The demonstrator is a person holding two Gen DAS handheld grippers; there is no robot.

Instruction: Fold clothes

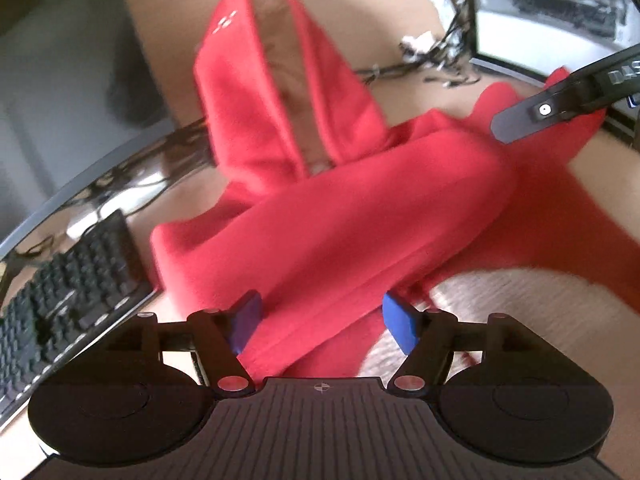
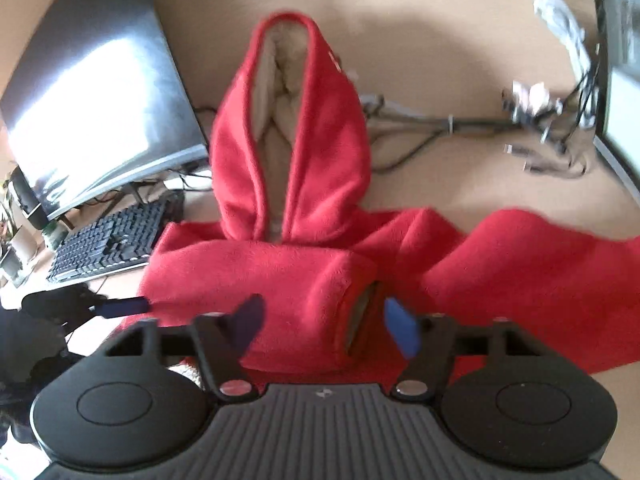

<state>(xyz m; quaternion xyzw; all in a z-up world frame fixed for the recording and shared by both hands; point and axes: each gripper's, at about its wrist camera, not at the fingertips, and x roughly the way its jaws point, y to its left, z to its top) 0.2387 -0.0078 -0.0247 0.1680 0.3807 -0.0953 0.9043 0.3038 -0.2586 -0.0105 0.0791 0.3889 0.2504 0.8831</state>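
Observation:
A red fleece hoodie (image 2: 304,280) lies on the tan desk (image 2: 460,40), its cream-lined hood (image 2: 280,120) pointing away from me. One sleeve (image 1: 340,232) is folded across the body. That sleeve runs between the blue pads of my left gripper (image 1: 322,322), which stands open without pinching it. In the right wrist view the sleeve's cuff end (image 2: 360,316) sits between the fingers of my right gripper (image 2: 324,328), whose pads stand apart and do not press on it. The other sleeve (image 2: 540,264) stretches out to the right.
A monitor (image 2: 100,92) and a black keyboard (image 2: 108,240) stand left of the hoodie. A bundle of cables (image 2: 460,124) lies behind it, and a second screen (image 1: 540,12) stands at the back right. The cream lining (image 1: 500,308) of the body shows at the near right.

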